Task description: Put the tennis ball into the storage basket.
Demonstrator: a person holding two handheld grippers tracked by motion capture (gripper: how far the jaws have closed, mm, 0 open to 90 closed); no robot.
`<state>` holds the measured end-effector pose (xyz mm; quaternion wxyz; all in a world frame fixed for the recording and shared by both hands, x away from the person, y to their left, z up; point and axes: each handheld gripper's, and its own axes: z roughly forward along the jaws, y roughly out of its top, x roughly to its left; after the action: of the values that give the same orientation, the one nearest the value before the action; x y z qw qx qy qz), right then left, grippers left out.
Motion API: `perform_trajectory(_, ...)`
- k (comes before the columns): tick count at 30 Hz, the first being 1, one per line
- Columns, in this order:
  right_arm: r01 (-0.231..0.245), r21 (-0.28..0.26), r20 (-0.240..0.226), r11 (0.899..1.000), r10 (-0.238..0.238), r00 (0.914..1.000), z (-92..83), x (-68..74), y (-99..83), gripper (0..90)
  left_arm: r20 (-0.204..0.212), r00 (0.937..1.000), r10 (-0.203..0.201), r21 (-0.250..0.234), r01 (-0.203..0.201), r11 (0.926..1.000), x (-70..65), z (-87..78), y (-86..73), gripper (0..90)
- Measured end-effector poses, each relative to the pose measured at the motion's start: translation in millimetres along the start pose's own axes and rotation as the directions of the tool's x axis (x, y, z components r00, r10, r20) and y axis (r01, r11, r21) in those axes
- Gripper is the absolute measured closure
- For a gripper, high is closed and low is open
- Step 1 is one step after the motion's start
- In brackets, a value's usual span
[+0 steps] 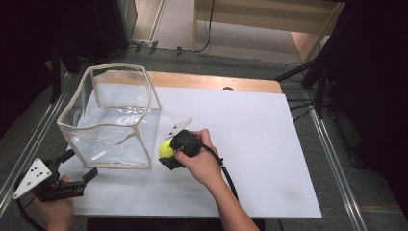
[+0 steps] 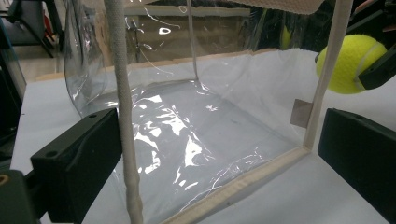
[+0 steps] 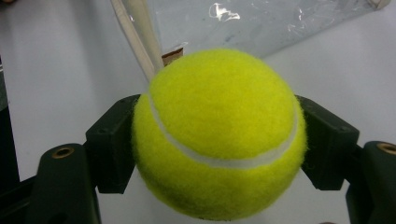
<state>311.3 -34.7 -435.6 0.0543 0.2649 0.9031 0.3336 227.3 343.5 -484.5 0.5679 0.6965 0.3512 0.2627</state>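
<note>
Tennis ball, yellow with a white seam, sits clamped between the two black jaws of the right gripper, one jaw pressing on each side of it. In the high view the right hand holds this gripper just beside the near right corner of the clear plastic box, with the ball just off that corner. In the left gripper view the ball shows clear of the white table, at the level of the box's side wall. The box stands upright on the left part of the table, its walls transparent and crinkled, its edges bound in cream tape, its top open.

Left gripper rests at the near left corner of the table, held by the left hand. Its jaws stand wide apart and grasp nothing; they face the box's near wall, with one taped vertical edge close in front of the left-hand jaw. Whether that jaw touches the box cannot be told.
</note>
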Motion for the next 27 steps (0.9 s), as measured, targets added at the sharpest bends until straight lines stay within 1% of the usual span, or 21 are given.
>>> perform_trajectory(3, -0.006, -0.002, 0.0, 1.0, 0.006, 1.0, -1.5, -0.4, 2.9, 23.1, 0.0, 1.0, -0.001, 0.0, 0.001, 1.0, 0.0, 0.0, 0.0, 0.1)
perform_trajectory(6, 0.005, 0.0, 0.001, 1.0, -0.005, 1.0, -2.8, -1.0, 4.8, 23.1, 0.001, 1.0, -0.001, -0.002, 0.001, 1.0, 0.2, 0.1, 0.0, 0.1)
perform_trajectory(8, 0.011, -0.005, 0.002, 1.0, -0.011, 0.9999, -5.2, -1.7, 7.5, 23.1, 0.0, 1.0, -0.001, -0.001, 0.001, 1.0, 0.0, 0.2, 0.1, 0.1)
perform_trajectory(11, 0.006, -0.009, 0.004, 1.0, -0.006, 1.0, -8.8, -2.1, 10.7, 23.1, 0.0, 1.0, -0.001, 0.0, 0.001, 1.0, -0.1, 0.2, 0.1, 0.1)
perform_trajectory(14, 0.004, -0.018, -0.006, 1.0, -0.004, 1.0, -11.4, -3.0, 12.7, 23.1, -0.001, 1.0, -0.001, 0.0, 0.001, 1.0, -0.2, 0.3, 0.1, 0.1)
perform_trajectory(15, 0.001, -0.019, 0.001, 1.0, -0.001, 1.0, -12.8, -3.0, 13.7, 23.1, -0.001, 1.0, -0.001, 0.0, 0.001, 1.0, -0.2, 0.3, 0.1, 0.1)
perform_trajectory(19, 0.004, -0.032, -0.006, 0.999, -0.004, 1.0, -17.2, -4.3, 17.1, 23.1, -0.001, 1.0, 0.0, 0.0, 0.0, 1.0, -0.1, 0.3, 0.1, 0.1)
perform_trajectory(20, 0.004, -0.038, 0.002, 0.999, -0.004, 1.0, -18.1, -4.7, 18.3, 23.1, 0.0, 1.0, 0.004, 0.0, -0.004, 1.0, 0.1, 0.4, 0.1, 0.1)
perform_trajectory(23, 0.004, -0.042, 0.001, 0.999, -0.004, 1.0, -21.8, -5.1, 22.0, 23.1, -0.001, 1.0, 0.005, 0.0, -0.005, 1.0, 0.0, 0.5, 0.1, 0.1)
perform_trajectory(26, 0.009, -0.041, 0.0, 0.999, -0.009, 1.0, -24.8, -5.1, 25.8, 23.1, -0.001, 1.0, 0.005, 0.0, -0.005, 1.0, 0.0, 0.5, 0.1, 0.1)
perform_trajectory(27, 0.018, -0.043, -0.002, 0.999, -0.018, 0.9998, -25.7, -5.4, 27.1, 23.1, -0.001, 1.0, 0.004, 0.0, -0.004, 1.0, -0.1, 0.6, 0.1, 0.1)
